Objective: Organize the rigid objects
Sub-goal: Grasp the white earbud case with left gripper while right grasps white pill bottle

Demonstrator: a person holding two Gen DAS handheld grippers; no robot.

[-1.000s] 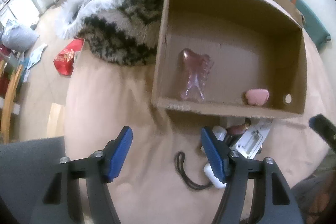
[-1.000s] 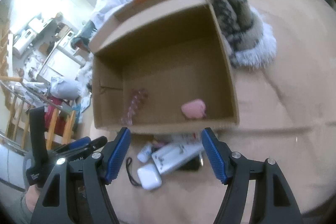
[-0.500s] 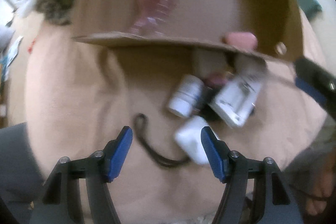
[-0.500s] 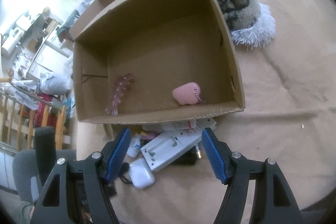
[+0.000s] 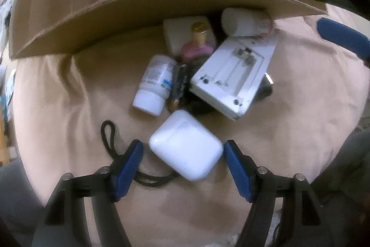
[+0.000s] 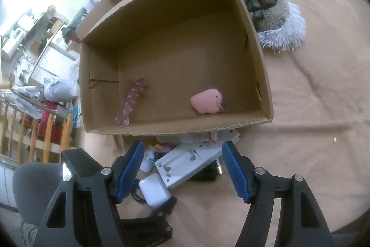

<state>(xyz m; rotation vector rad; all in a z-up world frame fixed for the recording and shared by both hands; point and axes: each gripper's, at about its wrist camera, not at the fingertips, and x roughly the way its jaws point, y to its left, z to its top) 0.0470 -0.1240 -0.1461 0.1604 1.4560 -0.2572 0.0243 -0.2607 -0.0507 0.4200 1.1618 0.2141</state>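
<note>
Now that your left claw (image 5: 182, 153) has dropped low, down from where it looked into the box a second ago, the white case (image 5: 186, 145) sits right between its blue fingers at the bottom middle of the frame. The claw is wide open and holds nothing yet. I think this means you are ready to pinch the case and lift it.

Your right claw (image 6: 180, 168) is wide open too, with nothing in it, hanging above the pile.

The cardboard box (image 6: 263, 85) fills the middle of the right view. Inside it lie a clear pink toy (image 6: 131, 103) at the lower left and a pink pouch (image 6: 207, 100) at the lower right.

Just below the box, on the tan bed cover (image 5: 57, 108), a white bottle (image 5: 153, 85) and a flat white gadget (image 5: 233, 78) wait in the pile.
</note>
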